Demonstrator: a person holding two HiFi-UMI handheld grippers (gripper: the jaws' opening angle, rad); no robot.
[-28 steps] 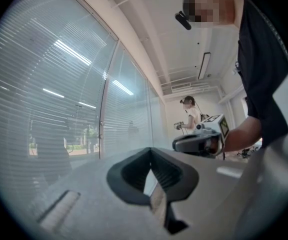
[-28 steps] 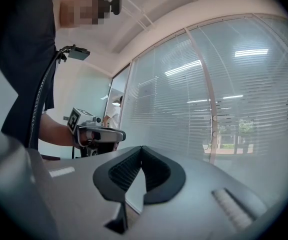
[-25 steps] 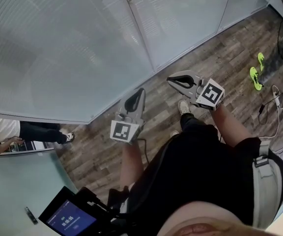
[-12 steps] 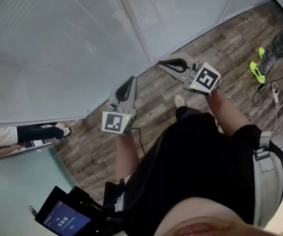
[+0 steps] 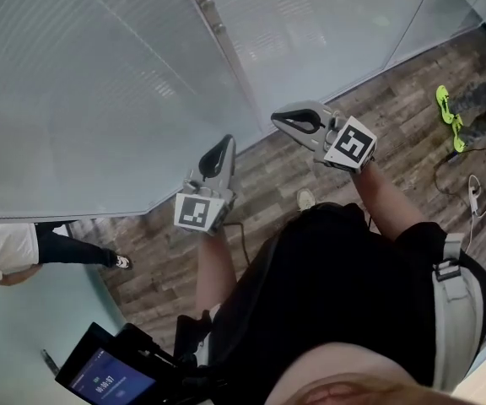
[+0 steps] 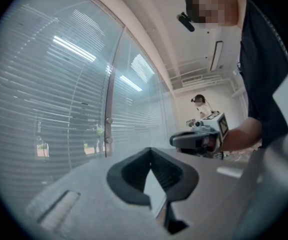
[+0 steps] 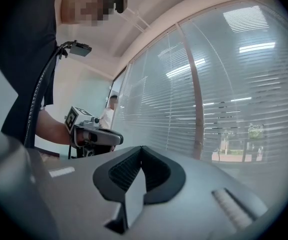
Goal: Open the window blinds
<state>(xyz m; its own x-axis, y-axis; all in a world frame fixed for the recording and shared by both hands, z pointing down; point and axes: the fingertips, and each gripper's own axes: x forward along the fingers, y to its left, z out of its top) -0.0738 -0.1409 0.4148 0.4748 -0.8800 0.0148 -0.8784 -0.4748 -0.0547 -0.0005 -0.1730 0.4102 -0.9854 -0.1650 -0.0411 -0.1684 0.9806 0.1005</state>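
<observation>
Status: nothing done yet on the blinds [image 5: 99,74]. They hang full-length behind the glass [image 5: 327,24] with the slats across, and look milky from the head view. In both gripper views a bit of greenery shows between the slats low down, so they're not fully tight, but I'd call them closed. All of the opening is left to do.

My left gripper [image 5: 225,140]: jaws together, tips meeting, nothing between them. My right gripper [image 5: 275,117]: same, closed and empty. Both are held level, side by side over the wood floor [image 5: 268,192], near the glass but touching nothing.

Control: I see no cord or wand. Two small knobs [image 6: 108,120] sit one above the other on the post [image 6: 111,99] between the panes. My guess is they tilt the slats; can't confirm. In the left gripper view they're ahead and to the left of my jaw tips, well apart from them. In the right gripper view the post stands to the right of the jaws, and I can't make out the knobs there.

Left to do, as I judge it: close in on the post, open one pair of jaws, take a knob, turn it, check the slats.
</observation>
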